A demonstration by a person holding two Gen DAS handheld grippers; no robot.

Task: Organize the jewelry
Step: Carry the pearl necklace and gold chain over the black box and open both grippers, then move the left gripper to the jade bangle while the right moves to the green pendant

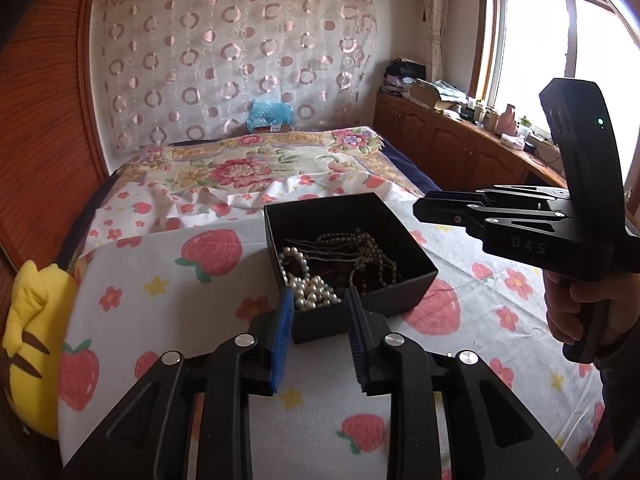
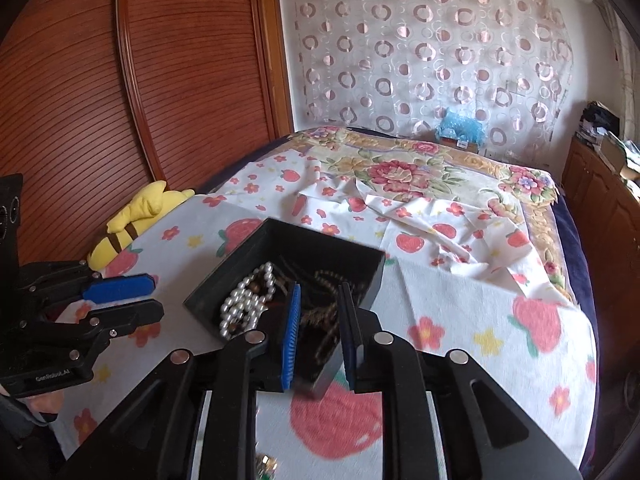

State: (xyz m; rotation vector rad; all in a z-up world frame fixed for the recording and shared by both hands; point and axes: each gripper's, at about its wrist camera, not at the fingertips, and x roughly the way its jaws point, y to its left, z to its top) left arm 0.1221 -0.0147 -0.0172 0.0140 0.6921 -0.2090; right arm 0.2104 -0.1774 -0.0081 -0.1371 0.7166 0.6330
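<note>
The black box [image 1: 348, 256] is sitting on the bed [image 1: 168, 288], with pearls [image 1: 308, 284] and chains tangled inside; sorting is looking barely begun. The left gripper [image 1: 318, 300] and the right gripper [image 2: 318, 300] are both hovering released, grasping nothing.

The box [image 1: 348, 256] sits open-topped on the bed [image 1: 160, 292], so its tangled beads [image 1: 312, 292] are reachable from above. The left tool [image 1: 320, 312] stands spread at the box's near corner. The right tool [image 2: 318, 316] hangs spread over its other side. Sheet lies bare around the box; a yellow plush [image 1: 32, 344] lines the bed's left edge.
</note>
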